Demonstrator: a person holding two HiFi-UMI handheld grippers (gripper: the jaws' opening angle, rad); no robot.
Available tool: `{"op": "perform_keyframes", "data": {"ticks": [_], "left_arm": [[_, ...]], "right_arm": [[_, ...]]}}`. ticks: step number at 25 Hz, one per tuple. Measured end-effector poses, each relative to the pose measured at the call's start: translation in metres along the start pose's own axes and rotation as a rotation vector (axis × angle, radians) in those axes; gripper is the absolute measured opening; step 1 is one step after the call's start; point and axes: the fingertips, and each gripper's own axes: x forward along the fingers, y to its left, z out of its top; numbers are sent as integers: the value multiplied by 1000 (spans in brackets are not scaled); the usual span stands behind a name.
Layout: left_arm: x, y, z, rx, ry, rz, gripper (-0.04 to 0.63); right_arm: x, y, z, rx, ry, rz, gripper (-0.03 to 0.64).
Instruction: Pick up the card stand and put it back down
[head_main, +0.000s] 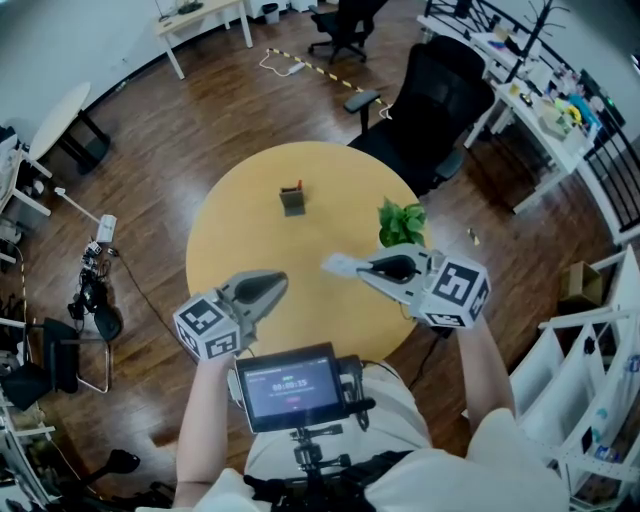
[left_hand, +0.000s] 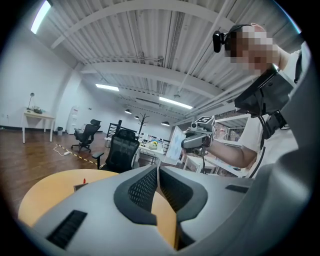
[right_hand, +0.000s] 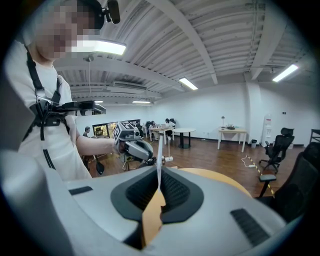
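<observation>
The card stand, a small dark block with a red tip, stands upright on the round yellow table toward its far side; its top shows in the left gripper view. My right gripper hovers over the table's near right part, shut on a white card that sticks out leftward. In the right gripper view that card is edge-on between the jaws. My left gripper hangs over the near left edge, shut and empty, also in its own view. Both grippers are well short of the stand.
A small green plant sits at the table's right edge, just beyond the right gripper. A black office chair stands behind the table on the right. Desks and shelving line the right side; cables lie on the floor at left.
</observation>
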Motion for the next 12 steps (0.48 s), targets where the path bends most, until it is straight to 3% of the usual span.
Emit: {"op": "perform_keyframes", "data": {"ticks": [4,6,12], "left_arm": [[6,-10,7,50,-28,-41,14],[11,-17,11,75,-35,-75,83],[30,-32,26,132,-20,-182,135]], "right_arm": [[0,1,-3,-2,-2,3,28],[1,2,-3,-4,-2,5,28],[3,6,-8,-20,9,11,28]]}}
